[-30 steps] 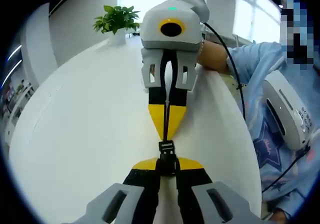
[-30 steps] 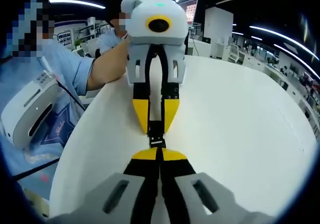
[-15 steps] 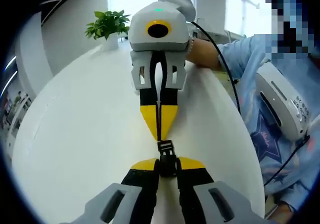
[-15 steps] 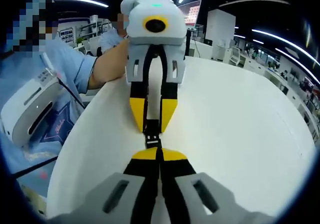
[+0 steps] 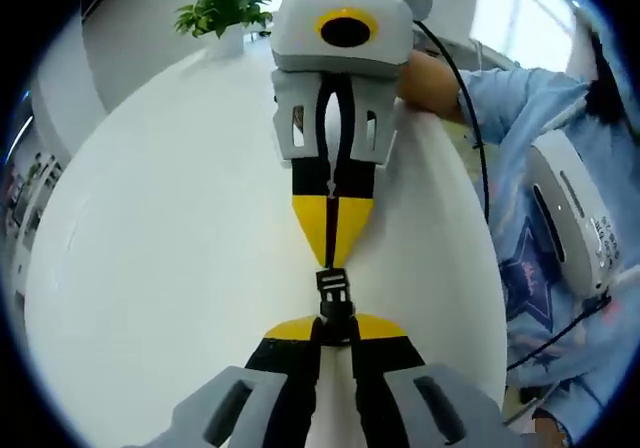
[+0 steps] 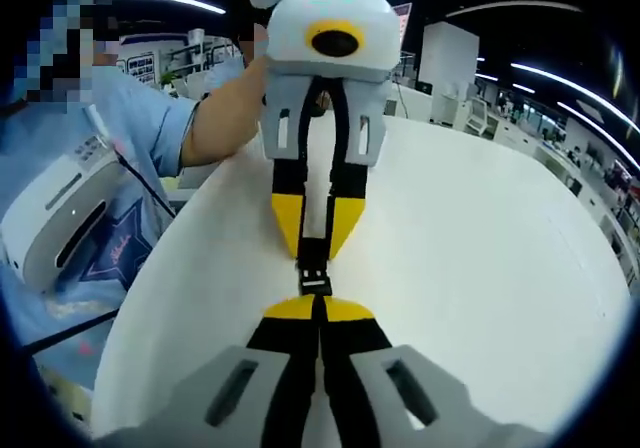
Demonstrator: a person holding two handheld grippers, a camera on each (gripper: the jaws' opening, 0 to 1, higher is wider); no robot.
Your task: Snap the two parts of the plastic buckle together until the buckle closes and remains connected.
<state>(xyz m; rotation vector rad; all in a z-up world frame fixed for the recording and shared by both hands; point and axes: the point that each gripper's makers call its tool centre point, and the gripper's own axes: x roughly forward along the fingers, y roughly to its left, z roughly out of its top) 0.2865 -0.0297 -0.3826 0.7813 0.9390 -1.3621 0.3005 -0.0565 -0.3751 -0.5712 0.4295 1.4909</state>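
Black plastic buckle (image 5: 335,296) spans between both grippers above the white table (image 5: 150,248). Left gripper (image 5: 337,320) and right gripper (image 6: 314,303) each clench one half (latch state unclear). Push straight inward, halves collinear, no twist.

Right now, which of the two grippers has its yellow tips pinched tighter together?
The right gripper: its tips meet in one point. The left gripper keeps a visible gap, with the black buckle wedged between its tips.
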